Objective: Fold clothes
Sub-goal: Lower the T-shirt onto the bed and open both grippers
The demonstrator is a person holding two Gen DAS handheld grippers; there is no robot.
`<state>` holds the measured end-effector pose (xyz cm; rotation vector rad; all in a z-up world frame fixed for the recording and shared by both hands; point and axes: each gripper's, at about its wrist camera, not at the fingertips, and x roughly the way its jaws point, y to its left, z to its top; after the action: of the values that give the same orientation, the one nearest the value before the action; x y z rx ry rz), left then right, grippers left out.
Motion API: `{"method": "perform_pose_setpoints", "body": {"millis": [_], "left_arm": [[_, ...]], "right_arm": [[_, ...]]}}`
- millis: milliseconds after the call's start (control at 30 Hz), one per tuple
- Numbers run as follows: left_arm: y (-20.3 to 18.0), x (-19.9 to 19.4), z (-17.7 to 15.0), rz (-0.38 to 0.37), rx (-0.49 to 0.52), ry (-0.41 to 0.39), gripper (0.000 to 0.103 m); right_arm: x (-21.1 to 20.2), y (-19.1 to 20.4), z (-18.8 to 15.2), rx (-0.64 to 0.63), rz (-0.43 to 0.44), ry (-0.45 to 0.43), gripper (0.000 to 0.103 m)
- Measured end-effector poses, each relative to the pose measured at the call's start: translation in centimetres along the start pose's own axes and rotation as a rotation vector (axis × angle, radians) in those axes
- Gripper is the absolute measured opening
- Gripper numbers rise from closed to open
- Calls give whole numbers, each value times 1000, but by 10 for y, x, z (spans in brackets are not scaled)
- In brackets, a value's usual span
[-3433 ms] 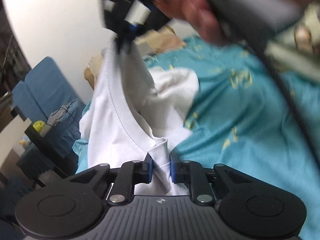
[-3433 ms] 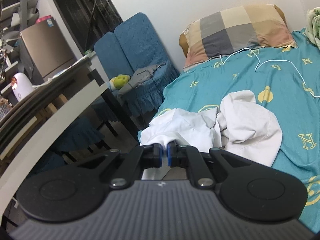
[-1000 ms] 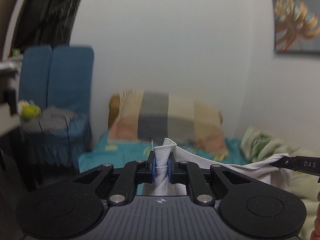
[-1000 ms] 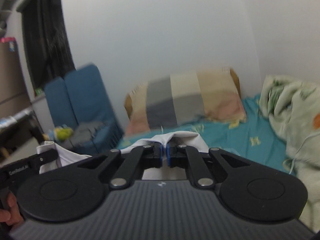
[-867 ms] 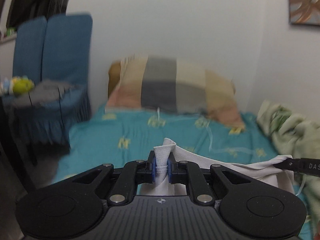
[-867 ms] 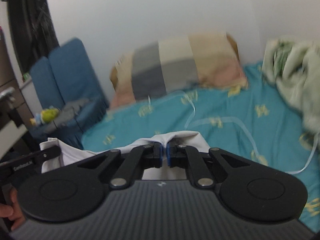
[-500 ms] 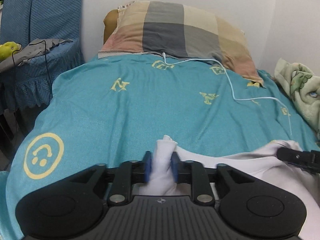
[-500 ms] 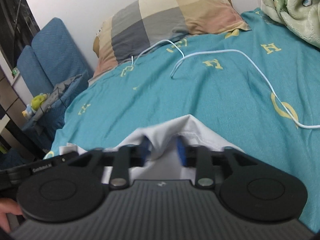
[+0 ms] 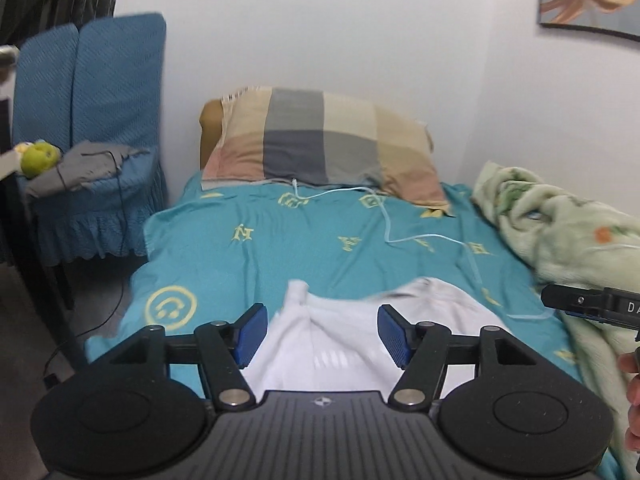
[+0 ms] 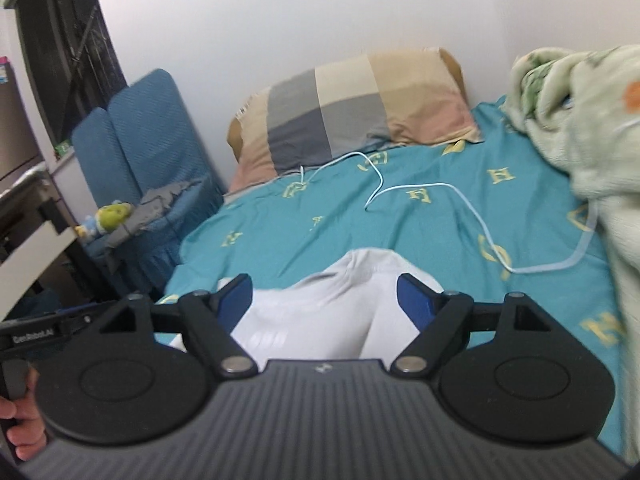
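A white garment (image 9: 340, 332) lies on the teal bedsheet (image 9: 304, 248) at the near end of the bed. It also shows in the right wrist view (image 10: 332, 312). My left gripper (image 9: 320, 330) is open, its blue pads wide apart above the garment's left part. My right gripper (image 10: 326, 300) is open above the garment's right part. Neither holds the cloth. The near part of the garment is hidden under both gripper bodies. The tip of the right gripper shows at the right edge of the left wrist view (image 9: 576, 300).
A checked pillow (image 9: 320, 144) lies at the head of the bed by the white wall. A white cable (image 10: 440, 208) runs across the sheet. A green blanket (image 9: 568, 228) is heaped on the right. A blue chair (image 9: 92, 120) with grey cloth stands left of the bed.
Both grippers have opened and let go of the white garment, which now lies on the sheet. Both have lifted back a little from the bed.
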<state>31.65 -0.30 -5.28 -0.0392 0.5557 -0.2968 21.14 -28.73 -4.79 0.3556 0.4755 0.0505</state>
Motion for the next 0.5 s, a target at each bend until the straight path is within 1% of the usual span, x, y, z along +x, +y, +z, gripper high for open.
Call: {"method": "perform_pose_setpoints", "body": {"millis": [100, 267, 400, 500], "left_arm": [[-26, -75, -21, -1, 22, -13, 64], [-52, -174, -67, -9, -3, -12, 64], [-58, -224, -100, 9, -12, -17, 64], [-58, -254, -120, 25, -27, -29, 64]], "right_arm": [[-58, 11, -18, 1, 9, -13, 81], [-142, 39, -38, -51, 29, -31, 81], [-188, 58, -61, -64, 66, -44, 81], [-212, 67, -83, -81, 85, -43, 81]]}}
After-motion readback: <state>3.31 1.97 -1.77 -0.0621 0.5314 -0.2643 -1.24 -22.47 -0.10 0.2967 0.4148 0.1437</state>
